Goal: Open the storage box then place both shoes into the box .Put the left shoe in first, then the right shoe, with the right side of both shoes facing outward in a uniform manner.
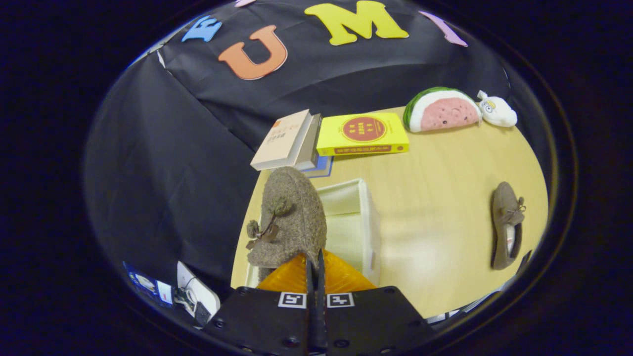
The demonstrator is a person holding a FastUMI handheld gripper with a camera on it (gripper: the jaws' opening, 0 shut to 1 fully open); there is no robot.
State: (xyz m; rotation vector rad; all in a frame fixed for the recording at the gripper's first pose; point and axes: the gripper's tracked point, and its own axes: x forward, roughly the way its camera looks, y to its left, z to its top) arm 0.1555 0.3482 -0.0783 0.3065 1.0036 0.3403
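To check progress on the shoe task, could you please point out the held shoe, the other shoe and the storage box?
Held shoe (pixel 292 217), gripper view: fuzzy upper, just ahead of the shut tongs (pixel 315 269).
Other shoe (pixel 507 225), gripper view: its middle, on the table.
Storage box (pixel 368 217), gripper view: white right wall.

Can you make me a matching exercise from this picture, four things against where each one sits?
Things:
1. fuzzy brown-grey shoe with a bow
2. brown suede shoe
3. yellow book with a red circle
4. watermelon-slice plush

Places:
A. beside the small white plush toy
B. lying alone on the wooden table
C. held in the gripper fingers over the white storage box
D. next to the leaning beige book

Pairs: 1-C, 2-B, 3-D, 4-A
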